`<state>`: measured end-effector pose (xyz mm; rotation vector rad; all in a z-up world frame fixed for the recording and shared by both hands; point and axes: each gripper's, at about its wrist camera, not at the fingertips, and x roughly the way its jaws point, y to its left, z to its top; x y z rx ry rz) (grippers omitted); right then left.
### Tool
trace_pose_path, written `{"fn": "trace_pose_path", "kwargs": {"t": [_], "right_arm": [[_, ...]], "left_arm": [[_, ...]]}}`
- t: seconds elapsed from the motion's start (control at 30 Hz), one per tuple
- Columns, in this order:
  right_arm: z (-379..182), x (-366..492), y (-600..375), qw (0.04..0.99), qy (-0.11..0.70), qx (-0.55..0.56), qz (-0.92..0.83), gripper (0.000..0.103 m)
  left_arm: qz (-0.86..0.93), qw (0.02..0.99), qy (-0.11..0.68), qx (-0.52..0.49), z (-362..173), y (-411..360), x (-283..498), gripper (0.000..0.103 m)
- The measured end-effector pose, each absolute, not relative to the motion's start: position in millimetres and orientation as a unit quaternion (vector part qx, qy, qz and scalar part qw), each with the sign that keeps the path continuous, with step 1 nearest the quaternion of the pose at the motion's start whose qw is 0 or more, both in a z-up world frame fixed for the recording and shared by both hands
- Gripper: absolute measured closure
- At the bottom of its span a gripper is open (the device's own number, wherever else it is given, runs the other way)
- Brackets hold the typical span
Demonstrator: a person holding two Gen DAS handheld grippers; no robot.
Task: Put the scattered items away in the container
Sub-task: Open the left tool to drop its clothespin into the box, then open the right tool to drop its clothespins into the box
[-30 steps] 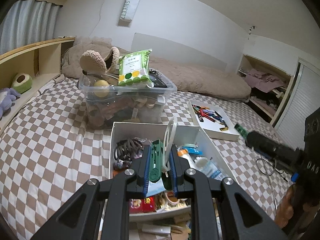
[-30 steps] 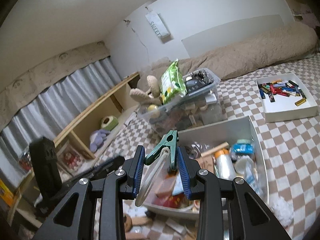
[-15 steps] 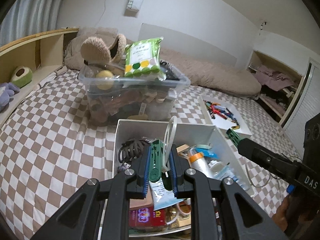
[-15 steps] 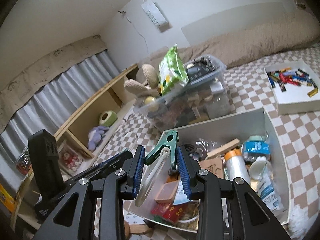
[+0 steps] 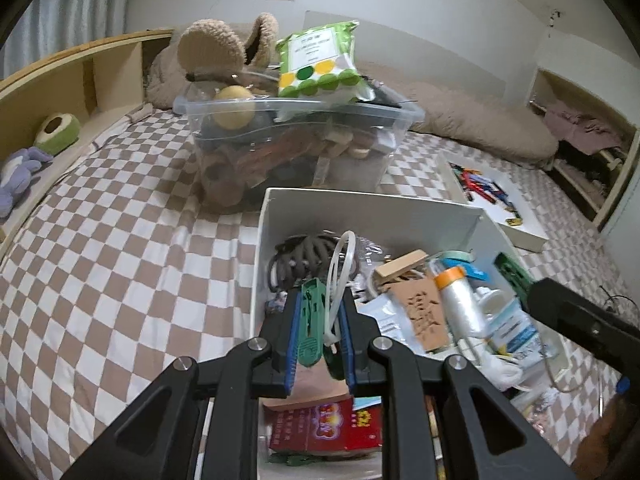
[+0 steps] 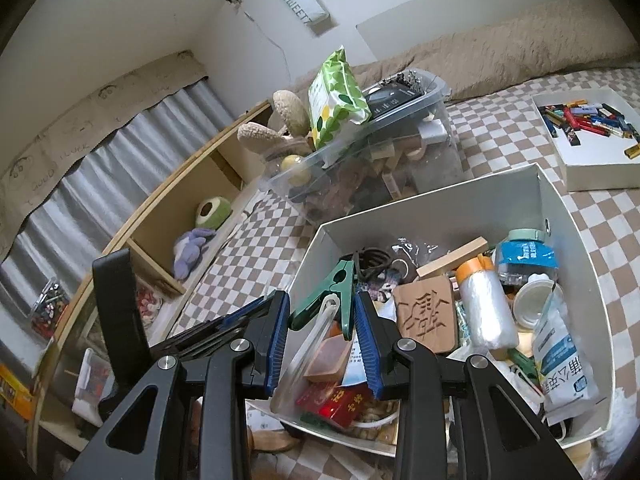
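A white box (image 5: 360, 197) (image 6: 440, 208) full of small items sits on the checkered bed, just below both grippers. My left gripper (image 5: 321, 330) hangs over the box's near left corner. Its jaws are opening, with a green clip (image 5: 310, 326) and its white loop (image 5: 336, 276) still pinched between the pads. My right gripper (image 6: 322, 322) is shut on a second green clip (image 6: 338, 292) with a clear loop, over the box's left edge. In the left wrist view that right gripper (image 5: 568, 312) enters from the right, its clip tip (image 5: 510, 268) above the box.
A clear plastic bin (image 5: 304, 148) (image 6: 360, 160) stuffed with toys and a green wipes pack (image 5: 316, 60) stands behind the box. A shallow white tray (image 6: 592, 148) of small coloured items lies at the right. A wooden shelf (image 6: 180, 208) with plush toys runs along the left.
Both grippers have sunk and come closer over the white box, each still carrying its green clip. The left pads stand slightly further apart.
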<state>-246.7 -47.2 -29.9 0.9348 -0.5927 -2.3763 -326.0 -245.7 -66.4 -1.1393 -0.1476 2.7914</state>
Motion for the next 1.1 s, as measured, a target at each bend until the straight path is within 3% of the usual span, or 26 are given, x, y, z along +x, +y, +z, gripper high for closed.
{"fn": "trace_pose_path", "kwargs": {"t": [0.03, 0.1, 0.67, 0.8, 0.93, 1.0, 1.03, 1.07, 1.1], "right_arm": [[-31.1, -246.9, -48.3, 0.258, -0.218, 0.346, -0.875, 0.069], [-33.1, -247.1, -50.2, 0.259, -0.217, 0.349, -0.874, 0.069], [-56.2, -249.2, -72.1, 0.269, -0.192, 0.393, -0.858, 0.069], [-63.6, -250.3, -76.3, 0.266, -0.184, 0.411, -0.853, 0.069], [-71.8, -252.4, -79.2, 0.255, -0.168, 0.435, -0.847, 0.069], [-74.4, -253.2, -78.6, 0.248, -0.165, 0.440, -0.847, 0.061], [-75.4, -253.1, -76.9, 0.244, -0.168, 0.442, -0.847, 0.048], [-75.5, -252.6, -74.8, 0.242, -0.172, 0.440, -0.847, 0.042], [-74.6, -252.1, -73.8, 0.242, -0.174, 0.438, -0.848, 0.042]], "left_arm": [[0.924, 0.057, -0.049, -0.375, -66.7, -247.1, -325.5, 0.070], [0.925, 0.053, -0.053, -0.373, -66.3, -249.8, -323.8, 0.064], [0.929, 0.068, -0.073, -0.357, -54.6, -258.4, -309.6, 0.064], [0.929, 0.069, -0.080, -0.353, -53.4, -260.9, -306.2, 0.054], [0.929, 0.071, -0.085, -0.353, -53.2, -263.0, -304.9, 0.054], [0.929, 0.070, -0.086, -0.353, -52.9, -263.5, -304.6, 0.054], [0.929, 0.071, -0.087, -0.352, -52.7, -263.8, -304.0, 0.053], [0.929, 0.071, -0.087, -0.351, -52.4, -264.1, -303.2, 0.052], [0.930, 0.071, -0.088, -0.350, -52.0, -264.6, -302.5, 0.050]]}}
